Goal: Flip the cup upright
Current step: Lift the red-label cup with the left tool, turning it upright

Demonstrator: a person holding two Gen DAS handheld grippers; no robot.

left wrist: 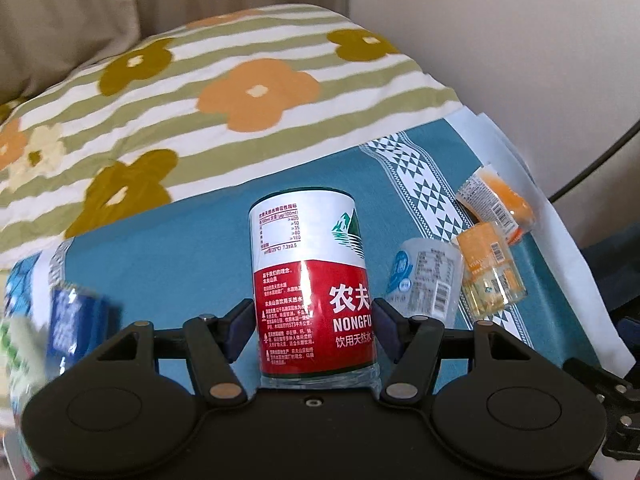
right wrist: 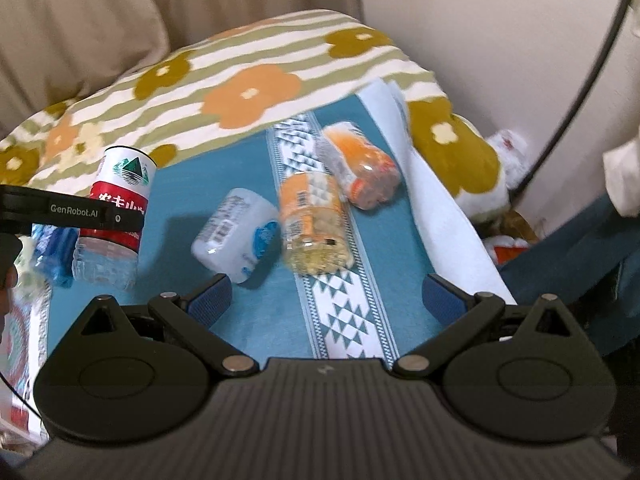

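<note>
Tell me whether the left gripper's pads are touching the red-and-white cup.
Touching. In the left wrist view, the left gripper has both blue pads pressed against the sides of the red-and-white cup, no gap visible.

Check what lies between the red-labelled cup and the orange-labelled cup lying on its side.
Between the red-labelled cup, held in the left gripper, and the orange-labelled cup lies a white cup with a blue logo, on its side. The right wrist view shows it best.

Three cups lie right of the bottle (upright).
</note>
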